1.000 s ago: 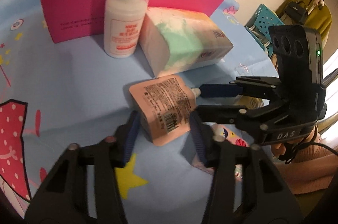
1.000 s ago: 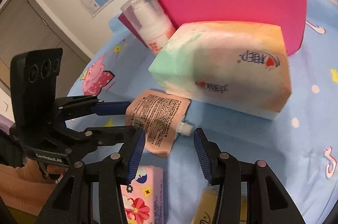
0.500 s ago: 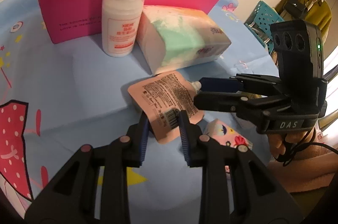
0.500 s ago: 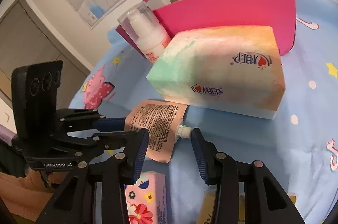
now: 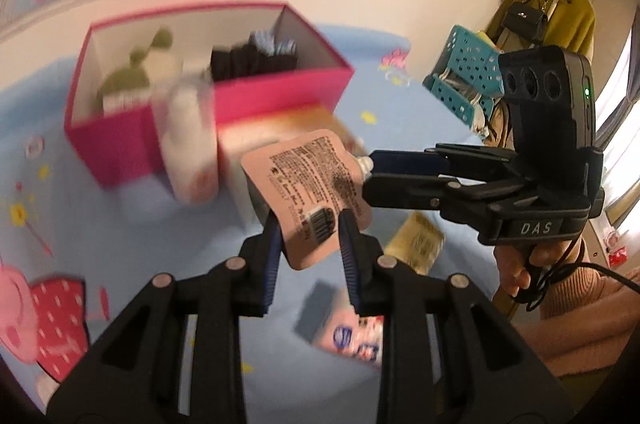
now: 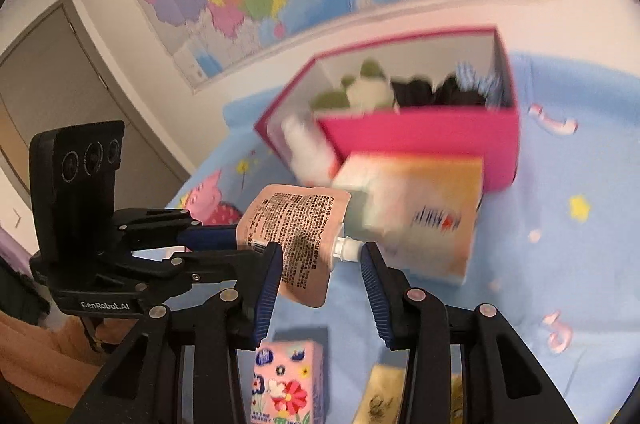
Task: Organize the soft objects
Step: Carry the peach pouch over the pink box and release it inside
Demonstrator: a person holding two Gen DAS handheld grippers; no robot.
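Behind the raised pink spout pouch, open pink box on the tabletop containing green plush toy and dark fabric, left hand-held gripper clamped on pouch bottom, right hand-held gripper apart, astride its white spout.

Pink spout pouch, tilted, off the cloth

Each wrist camera sits close behind its own tool, looking forward and down across the table. Both views share the pink pouch, the magenta box and the opposite tool.
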